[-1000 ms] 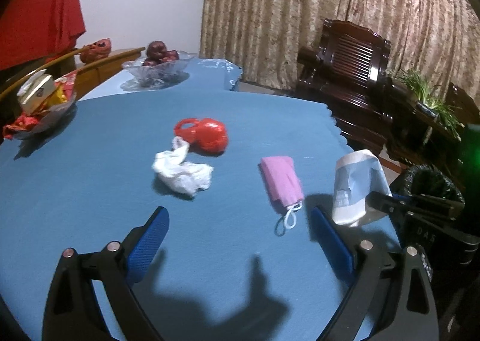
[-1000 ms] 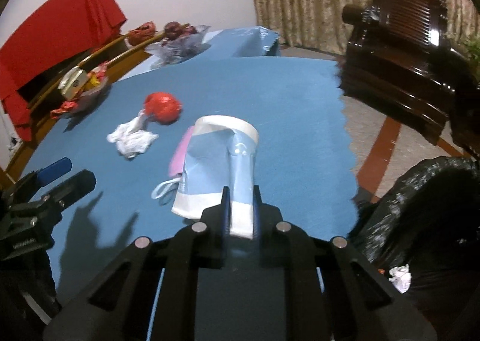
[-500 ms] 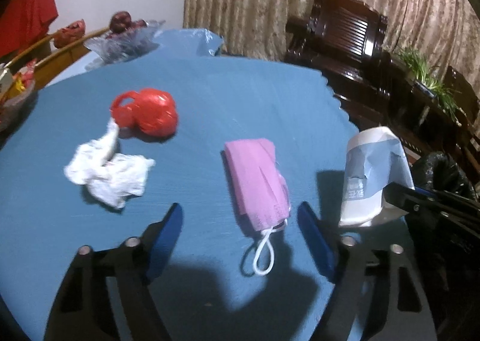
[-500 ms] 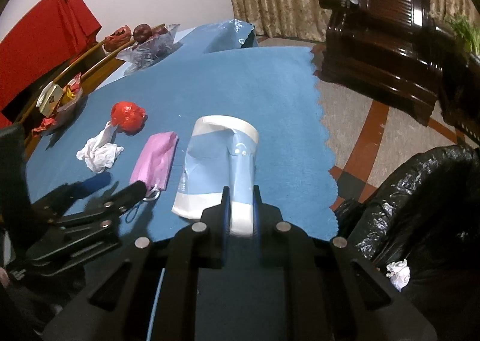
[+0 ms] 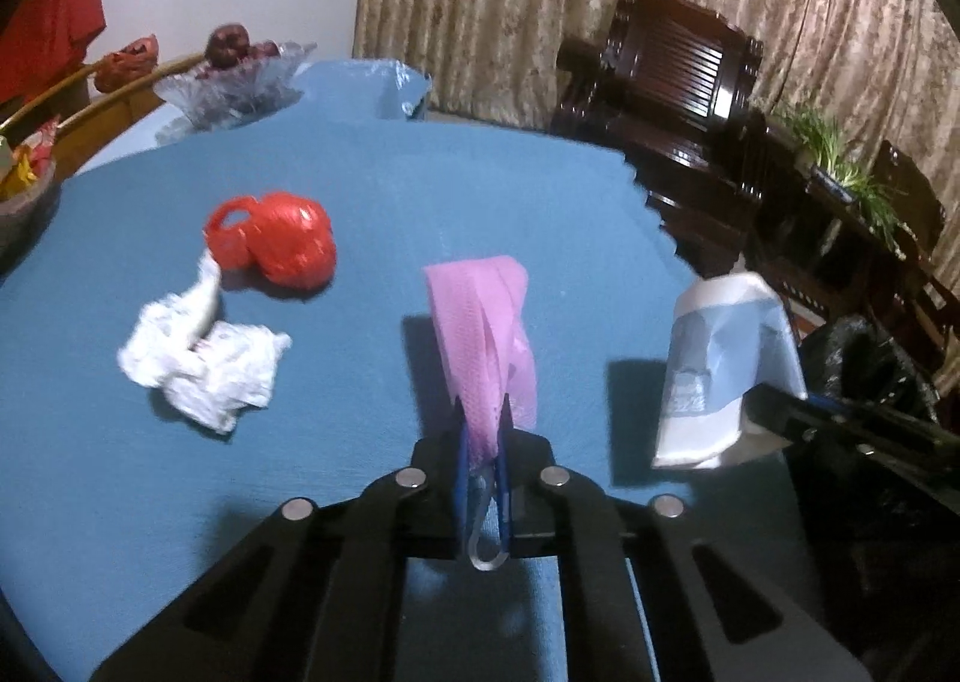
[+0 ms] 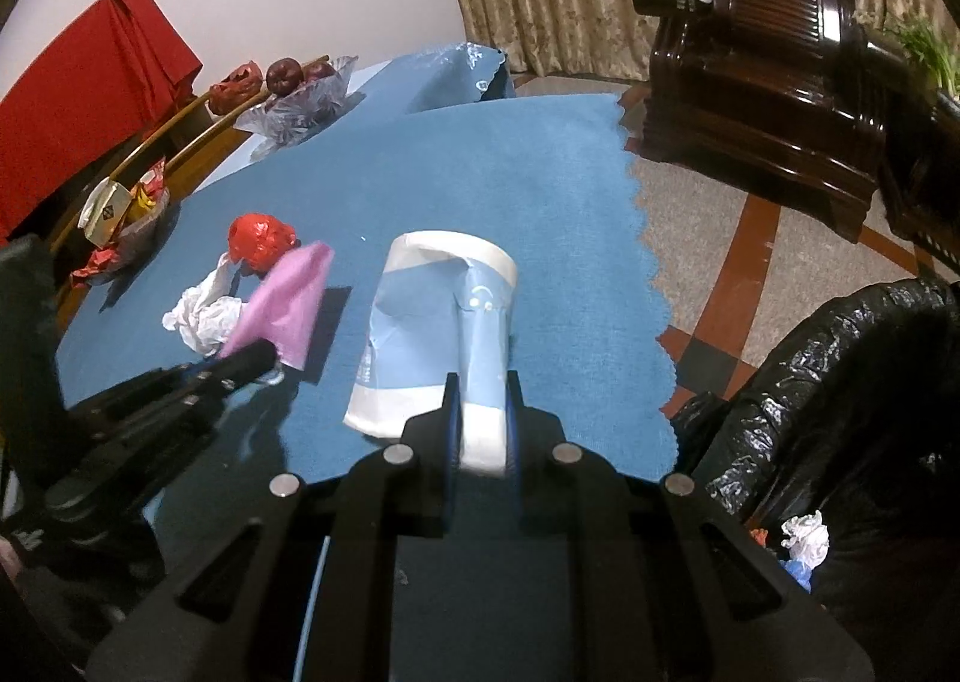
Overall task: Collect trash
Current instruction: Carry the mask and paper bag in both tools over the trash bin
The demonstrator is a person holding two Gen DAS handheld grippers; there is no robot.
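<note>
- Your pink face mask (image 5: 487, 322) sits centre of the left wrist view, folded and standing up off the blue cloth, its lower end pinched between the blue pads, white ear loop (image 5: 483, 547) dangling below them.
- Your crushed paper cup (image 6: 447, 322), pale blue with white bands, fills the centre of the right wrist view, rim away from you, its near edge clamped.
- Left of centre in the left view, the crumpled white tissue (image 5: 201, 358) lies flat on the cloth.
- Just above it, touching its tail, the knotted red plastic bag (image 5: 282, 247).
- Lower right of the right view, the black trash bag (image 6: 840, 400) gapes open, a white wad (image 6: 807, 541) inside.
</note>
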